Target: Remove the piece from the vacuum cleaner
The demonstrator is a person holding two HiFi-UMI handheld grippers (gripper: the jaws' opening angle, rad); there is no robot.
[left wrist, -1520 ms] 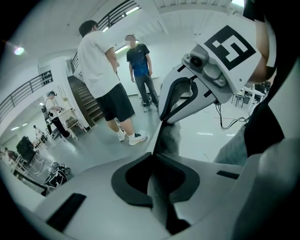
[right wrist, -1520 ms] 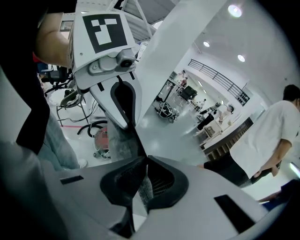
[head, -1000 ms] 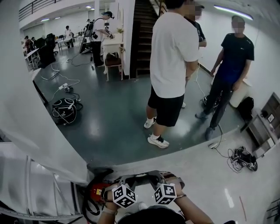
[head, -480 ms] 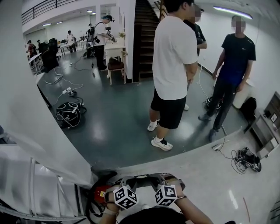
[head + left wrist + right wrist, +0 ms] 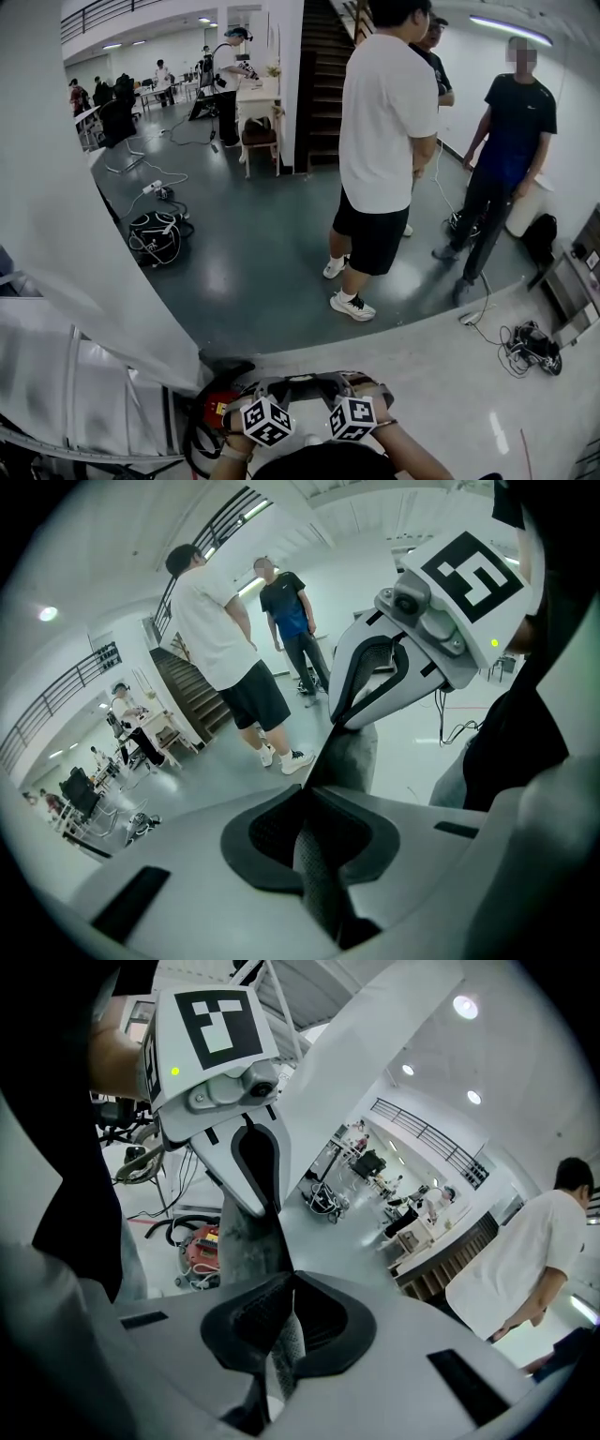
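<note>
The red vacuum cleaner (image 5: pixel 212 409) sits on the floor at the bottom left of the head view, with a black hose around it; it also shows as the red body (image 5: pixel 201 1251) behind the jaws. A grey felt-like piece (image 5: pixel 352 757) spans between both grippers, held low in front of me. My left gripper (image 5: pixel 314 794) is shut on one end of it. My right gripper (image 5: pixel 285 1286) is shut on the other end of the grey piece (image 5: pixel 246 1234). In the head view both grippers (image 5: pixel 274 394) (image 5: pixel 342 390) sit close together, jaws facing each other.
A white slanted wall panel (image 5: pixel 75 244) runs along the left. One person in a white shirt (image 5: pixel 384 141) and another in a dark shirt (image 5: pixel 511 131) stand a few steps ahead. Cable bundles (image 5: pixel 157 234) (image 5: pixel 534 345) lie on the floor. Stairs (image 5: pixel 319 75) rise behind.
The head view has drifted a little, so the room sits slightly lower and to the right. Both grippers stay together on the grey piece in the same spot.
</note>
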